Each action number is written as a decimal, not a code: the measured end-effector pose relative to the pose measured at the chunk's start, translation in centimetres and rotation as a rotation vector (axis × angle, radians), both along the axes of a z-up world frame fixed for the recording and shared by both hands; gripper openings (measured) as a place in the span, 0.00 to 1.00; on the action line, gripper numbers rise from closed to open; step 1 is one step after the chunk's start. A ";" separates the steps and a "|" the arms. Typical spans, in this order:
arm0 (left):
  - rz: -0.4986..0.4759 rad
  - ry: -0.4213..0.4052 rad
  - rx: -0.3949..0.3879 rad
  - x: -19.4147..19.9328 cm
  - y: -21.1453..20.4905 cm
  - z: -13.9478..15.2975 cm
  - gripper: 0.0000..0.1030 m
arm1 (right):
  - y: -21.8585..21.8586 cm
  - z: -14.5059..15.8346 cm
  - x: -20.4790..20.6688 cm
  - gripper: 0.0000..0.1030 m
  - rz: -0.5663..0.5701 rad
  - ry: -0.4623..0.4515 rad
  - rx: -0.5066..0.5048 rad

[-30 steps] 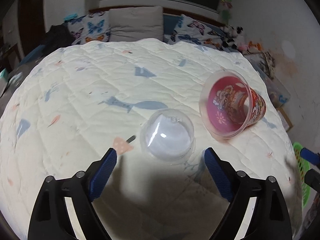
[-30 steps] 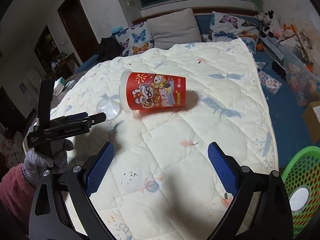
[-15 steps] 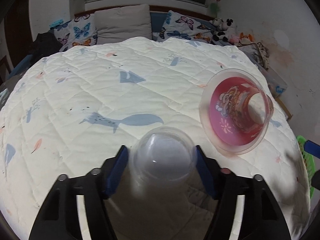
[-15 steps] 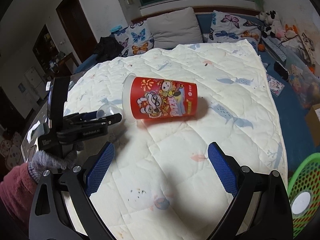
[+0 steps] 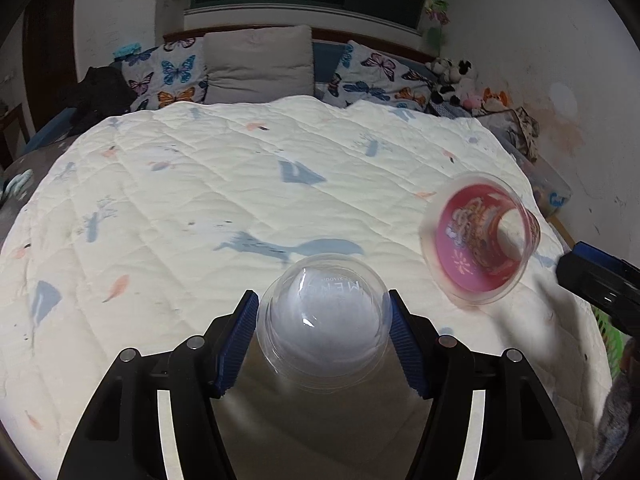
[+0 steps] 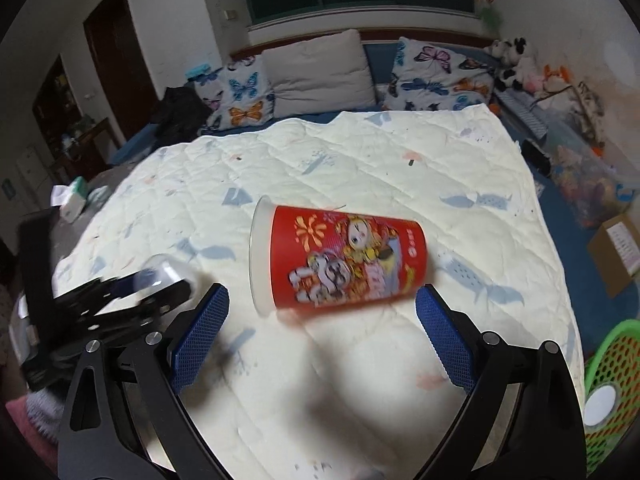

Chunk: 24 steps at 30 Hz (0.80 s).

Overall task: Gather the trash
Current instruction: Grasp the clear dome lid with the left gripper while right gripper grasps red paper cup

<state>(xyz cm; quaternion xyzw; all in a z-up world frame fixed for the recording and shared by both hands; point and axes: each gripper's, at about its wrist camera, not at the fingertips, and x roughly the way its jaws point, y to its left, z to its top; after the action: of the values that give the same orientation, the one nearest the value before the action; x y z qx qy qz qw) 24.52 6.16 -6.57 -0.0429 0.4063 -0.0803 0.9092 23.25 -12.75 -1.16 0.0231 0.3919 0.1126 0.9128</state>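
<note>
Since a second ago: left gripper (image 5: 322, 334) closed from wide around the clear dome lid (image 5: 323, 322), blue pads now pressing both flanks, lid raised off the quilt (image 5: 180, 184); right gripper (image 6: 320, 336) carried nearer to the red cup (image 6: 340, 262), jaws wide open and empty

Red cup: lying on its side on the quilt, right of centre, mouth toward the left, between and just beyond the open right fingers, not touched

Green basket (image 6: 610, 364): at the near right beside the bed, below quilt level, a white disc already inside

Progress, as judged: lid secured but not yet dropped in the basket; cup not yet grasped; most of the task left

Clearance: broad bare quilt to the left and far side of the cup; right edge of the quilt close beyond the cup, so a nudge could roll it off; left gripper just beside the right one at the near left, little room between them
</note>
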 end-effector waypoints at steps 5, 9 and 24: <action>0.025 -0.009 -0.015 -0.4 1.8 0.3 0.60 | 2.2 -0.4 1.1 0.91 -0.037 -0.021 -0.077; 0.033 -0.011 -0.024 -0.6 2.3 0.3 0.60 | 3.1 -1.5 2.7 0.91 -0.094 -0.006 -0.143; 0.012 -0.030 -0.053 -2.2 2.3 0.7 0.60 | -1.3 -4.8 2.7 0.39 -0.194 0.065 -0.139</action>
<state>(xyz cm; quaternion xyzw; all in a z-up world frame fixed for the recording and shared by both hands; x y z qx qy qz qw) 22.28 8.41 -5.83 -0.0681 0.3902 -0.0860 0.9142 25.99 -14.06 -5.93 0.0015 0.4240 -0.0046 0.9056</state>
